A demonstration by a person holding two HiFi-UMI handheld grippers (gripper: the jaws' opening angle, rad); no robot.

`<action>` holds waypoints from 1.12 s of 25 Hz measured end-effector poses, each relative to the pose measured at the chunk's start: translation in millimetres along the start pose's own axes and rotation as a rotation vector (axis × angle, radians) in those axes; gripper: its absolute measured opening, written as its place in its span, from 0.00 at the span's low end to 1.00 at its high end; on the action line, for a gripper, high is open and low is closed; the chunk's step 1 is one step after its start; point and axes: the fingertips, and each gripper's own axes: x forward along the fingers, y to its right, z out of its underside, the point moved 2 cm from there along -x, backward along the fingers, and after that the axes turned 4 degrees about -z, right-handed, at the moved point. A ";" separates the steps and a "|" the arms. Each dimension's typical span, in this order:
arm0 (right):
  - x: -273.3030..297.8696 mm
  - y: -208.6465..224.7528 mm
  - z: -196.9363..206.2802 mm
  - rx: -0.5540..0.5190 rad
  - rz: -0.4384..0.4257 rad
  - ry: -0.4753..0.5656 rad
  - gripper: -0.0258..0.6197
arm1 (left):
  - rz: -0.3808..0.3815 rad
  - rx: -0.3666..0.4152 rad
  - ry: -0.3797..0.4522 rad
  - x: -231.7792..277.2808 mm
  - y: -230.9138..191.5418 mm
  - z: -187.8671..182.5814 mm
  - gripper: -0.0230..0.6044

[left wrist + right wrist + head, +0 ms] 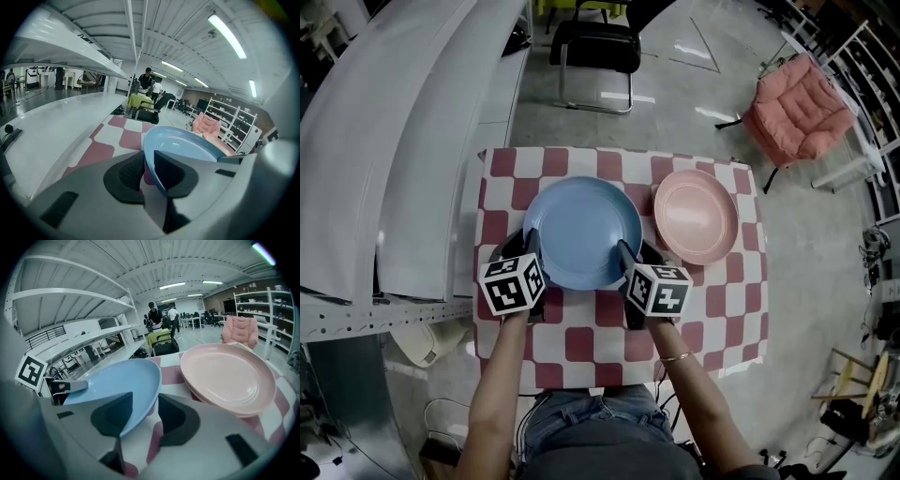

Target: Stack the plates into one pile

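Left gripper: fingers closed on the near-left rim of the blue plate, one pad outside the rim, one inside the dish. The plate sits mid-table over the red-and-white checked table, with its near edge looking raised off the cloth. Right gripper: fingers clamp the near-right rim, one pad on top, one under. Pink plate lies flat just right of the blue one, outside both grips.

An open industrial workspace: bare concrete floor, white shelving racks, ceiling strip lights, black office chair.
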 end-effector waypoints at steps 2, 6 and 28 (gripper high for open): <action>-6.7 0.2 -1.2 0.001 -0.004 0.015 0.31 | 0.001 0.002 0.019 -5.9 4.6 -4.0 0.15; -23.0 6.1 -0.9 0.005 0.001 0.039 0.31 | 0.006 0.013 0.046 -15.6 19.2 -8.1 0.14; -115.5 117.2 -12.2 0.043 0.103 0.132 0.31 | 0.120 0.097 0.063 -8.3 165.0 -4.2 0.13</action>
